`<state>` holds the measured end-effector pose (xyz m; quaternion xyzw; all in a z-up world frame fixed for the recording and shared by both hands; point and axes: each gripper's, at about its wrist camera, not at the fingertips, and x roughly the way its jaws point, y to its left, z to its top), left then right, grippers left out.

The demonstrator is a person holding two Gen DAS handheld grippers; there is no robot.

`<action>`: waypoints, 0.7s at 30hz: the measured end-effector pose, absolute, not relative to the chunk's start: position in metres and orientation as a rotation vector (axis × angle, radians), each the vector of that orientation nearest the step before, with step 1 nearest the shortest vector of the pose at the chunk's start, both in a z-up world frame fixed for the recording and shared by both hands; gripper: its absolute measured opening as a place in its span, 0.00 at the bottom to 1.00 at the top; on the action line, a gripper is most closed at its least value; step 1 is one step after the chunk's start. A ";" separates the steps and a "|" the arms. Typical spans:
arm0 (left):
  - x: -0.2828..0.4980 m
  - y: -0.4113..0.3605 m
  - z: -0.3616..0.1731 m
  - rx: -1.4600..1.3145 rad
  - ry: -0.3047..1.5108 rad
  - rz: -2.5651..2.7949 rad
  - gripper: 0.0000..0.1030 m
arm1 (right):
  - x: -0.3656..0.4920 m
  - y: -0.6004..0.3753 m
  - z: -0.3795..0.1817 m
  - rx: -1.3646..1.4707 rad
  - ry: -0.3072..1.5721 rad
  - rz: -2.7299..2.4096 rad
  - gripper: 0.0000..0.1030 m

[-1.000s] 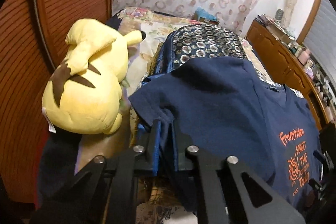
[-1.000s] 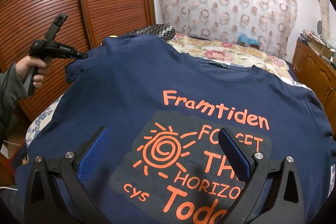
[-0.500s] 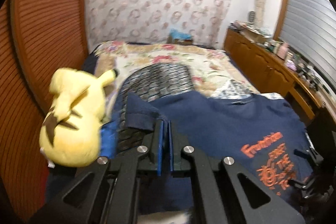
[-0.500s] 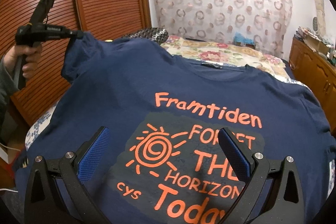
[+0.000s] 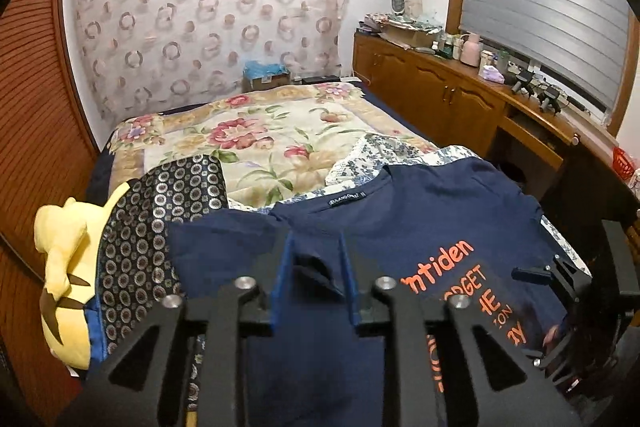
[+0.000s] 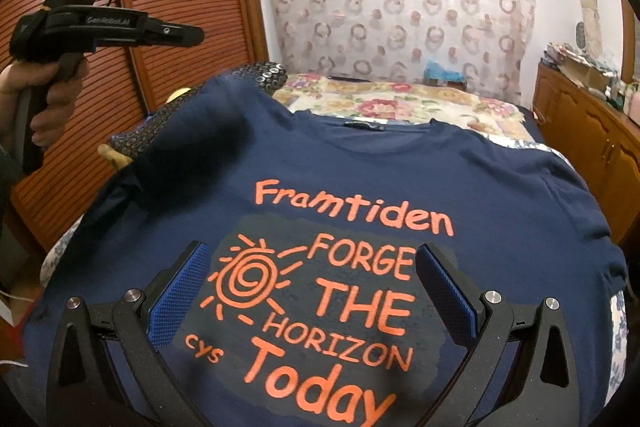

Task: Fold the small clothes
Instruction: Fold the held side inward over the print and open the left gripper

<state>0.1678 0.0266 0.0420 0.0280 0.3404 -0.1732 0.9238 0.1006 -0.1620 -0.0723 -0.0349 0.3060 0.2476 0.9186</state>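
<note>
right wrist view: navy t-shirt (image 6: pixel 360 167) lies under the wide-open, empty right hand-held gripper (image 6: pixel 312 291).

Dim, warm indoor light w/ soft noise in both views; source not in view. Strong fisheye bend + black vignette at corners. Soft dark blurred patch on the navy shirt (image 6: pixel 208 151) in right view.

Yellow plush (image 5: pixel 66 267) and patterned cushion (image 5: pixel 160 211) are crowding the navy shirt's (image 6: pixel 360 179) left edge; floral bedspread (image 5: pixel 260 131) beyond is lying open; wooden cabinets (image 5: pixel 440 87) are lining the right.
</note>
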 end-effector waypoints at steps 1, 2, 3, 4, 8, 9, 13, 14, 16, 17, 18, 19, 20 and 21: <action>0.167 0.028 0.040 0.057 0.701 -0.355 0.30 | 0.101 -0.164 -0.073 -0.070 0.629 0.507 1.00; 0.164 0.033 0.038 0.063 0.704 -0.345 0.32 | 0.101 -0.165 -0.073 -0.068 0.630 0.504 1.00; 0.163 0.032 0.036 0.069 0.709 -0.333 0.36 | 0.102 -0.168 -0.074 -0.064 0.629 0.500 1.00; 0.163 0.030 0.032 0.072 0.713 -0.324 0.38 | 0.102 -0.169 -0.074 -0.062 0.630 0.496 1.00; 0.153 0.039 0.015 0.055 0.729 -0.316 0.53 | 0.104 -0.176 -0.071 -0.064 0.625 0.479 1.00; 0.151 0.040 0.011 0.052 0.734 -0.316 0.54 | 0.105 -0.178 -0.071 -0.065 0.622 0.474 1.00; 0.141 0.035 -0.009 0.043 0.753 -0.318 0.55 | 0.109 -0.195 -0.067 -0.063 0.616 0.437 1.00; 0.140 0.034 -0.014 0.042 0.758 -0.319 0.55 | 0.110 -0.201 -0.066 -0.063 0.614 0.425 1.00; 0.137 0.029 -0.025 0.034 0.768 -0.323 0.55 | 0.111 -0.213 -0.063 -0.069 0.610 0.400 1.00; 0.135 0.027 -0.032 0.025 0.778 -0.330 0.55 | 0.113 -0.220 -0.062 -0.071 0.607 0.386 1.00; 0.136 0.023 -0.036 0.020 0.787 -0.336 0.55 | 0.113 -0.226 -0.061 -0.073 0.606 0.374 1.00; 0.136 0.019 -0.043 0.016 0.801 -0.348 0.55 | 0.114 -0.234 -0.060 -0.075 0.604 0.358 1.00; 0.136 0.015 -0.048 0.016 0.810 -0.351 0.55 | 0.116 -0.244 -0.058 -0.073 0.603 0.341 1.00; 0.136 0.013 -0.051 0.016 0.816 -0.352 0.55 | 0.117 -0.253 -0.057 -0.072 0.603 0.326 1.00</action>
